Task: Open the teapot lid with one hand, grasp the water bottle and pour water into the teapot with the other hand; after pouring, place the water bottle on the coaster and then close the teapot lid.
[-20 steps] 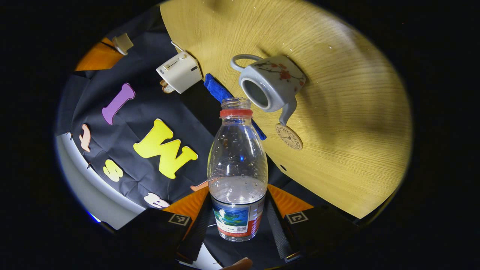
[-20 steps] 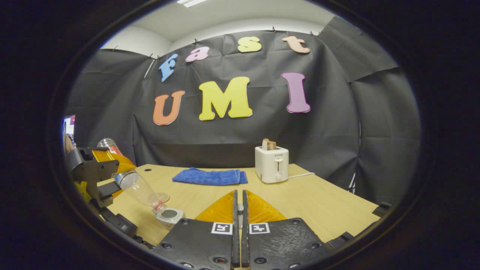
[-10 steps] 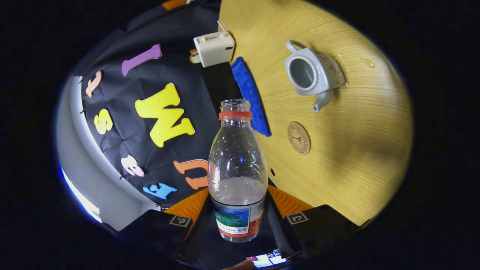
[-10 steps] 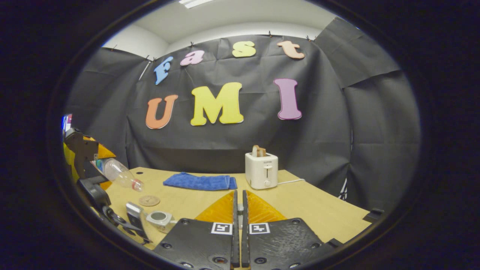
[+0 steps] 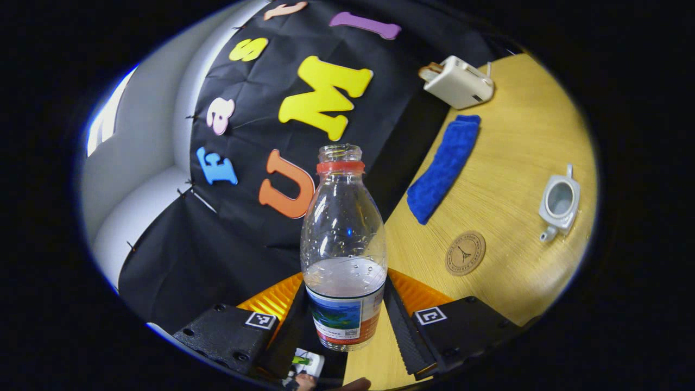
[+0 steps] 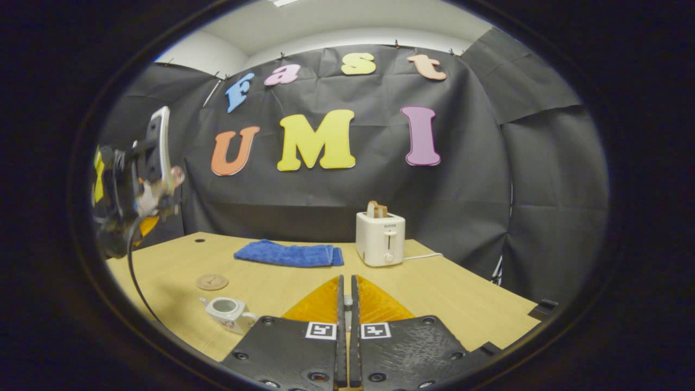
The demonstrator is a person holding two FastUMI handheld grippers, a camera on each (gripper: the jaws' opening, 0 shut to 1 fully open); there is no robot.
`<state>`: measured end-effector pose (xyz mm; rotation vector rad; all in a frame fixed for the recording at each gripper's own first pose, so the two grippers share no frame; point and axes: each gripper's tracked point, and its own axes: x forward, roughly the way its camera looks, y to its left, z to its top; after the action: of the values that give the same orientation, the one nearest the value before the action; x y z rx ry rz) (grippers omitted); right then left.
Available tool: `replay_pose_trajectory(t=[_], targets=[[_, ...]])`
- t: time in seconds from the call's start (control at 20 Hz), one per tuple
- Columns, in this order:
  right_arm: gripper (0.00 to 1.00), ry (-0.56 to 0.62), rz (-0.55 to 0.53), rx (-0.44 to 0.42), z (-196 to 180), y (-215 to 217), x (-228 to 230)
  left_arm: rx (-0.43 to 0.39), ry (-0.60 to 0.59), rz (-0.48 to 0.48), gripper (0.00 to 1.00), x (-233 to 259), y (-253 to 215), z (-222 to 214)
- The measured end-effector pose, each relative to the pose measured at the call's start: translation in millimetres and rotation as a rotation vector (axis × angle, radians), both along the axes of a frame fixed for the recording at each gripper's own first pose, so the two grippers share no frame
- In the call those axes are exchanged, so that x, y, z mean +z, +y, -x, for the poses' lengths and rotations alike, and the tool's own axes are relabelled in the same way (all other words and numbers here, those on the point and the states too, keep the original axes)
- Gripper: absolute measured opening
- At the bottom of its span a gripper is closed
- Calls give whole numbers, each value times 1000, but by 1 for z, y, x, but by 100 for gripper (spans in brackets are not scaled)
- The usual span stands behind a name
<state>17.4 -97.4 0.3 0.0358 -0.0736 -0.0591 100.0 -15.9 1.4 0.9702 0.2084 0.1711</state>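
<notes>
Two grippers are at work over the wooden table (image 6: pixel 445 293). In the left gripper view, the left gripper (image 5: pixel 346 320) grips an uncapped water bottle (image 5: pixel 343 244) low on its labelled body, a finger pressing on each side; the bottle stands along the fingers, holds water only in its lower part, and hangs clear of the table. In the right gripper view, the right gripper (image 6: pixel 346 304) has its fingers drawn almost together; something small sits in the slit between them, but whether that is the teapot lid cannot be told.

The teapot (image 6: pixel 228 312) rests on the table with its mouth open and no lid on it. The round wooden coaster (image 6: pixel 212 282) lies near it, bare, with a folded blue towel (image 6: pixel 285 254) and a white toaster (image 6: pixel 380 238) farther back by the booth wall.

Judgement: pouring looks finished, and the step in hand is carrying the bottle to the coaster — not yet reached. The next move calls for lowering the bottle upright, its base centred on the coaster, and spreading the fingers only once it stands — then the lid goes back on the teapot. An open neck means any tilt risks a spill.
</notes>
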Motion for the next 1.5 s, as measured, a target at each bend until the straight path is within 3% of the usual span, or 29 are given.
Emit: replay_pose_trajectory(t=[0.2, 0.4, 0.6, 0.9, 1.0, 1.3, 1.5], targets=[[2, 10, 19, 7, -2, 7, -5, 3, -100, 251, 77, 23, -4, -1], [2, 25, 22, 13, -3, 10, -10, 31, -181, 420, 77, 32, 2, -7], [2, 33, 21, 21, -6, 13, -13, -33, -225, 682, 77, 23, -4, -24], [2, 52, 27, 25, -11, 16, -22, -101, -155, 1014, 78, -28, -19, -57], [2, 61, 32, 27, -13, 18, -26, -136, -120, 1055, 78, -47, -29, -62], [2, 88, 50, 34, -21, 26, -39, -227, -69, 1023, 79, -85, -50, -75], [2, 109, 60, 38, -24, 26, -46, -237, -22, 1004, 78, -107, -63, -84]])
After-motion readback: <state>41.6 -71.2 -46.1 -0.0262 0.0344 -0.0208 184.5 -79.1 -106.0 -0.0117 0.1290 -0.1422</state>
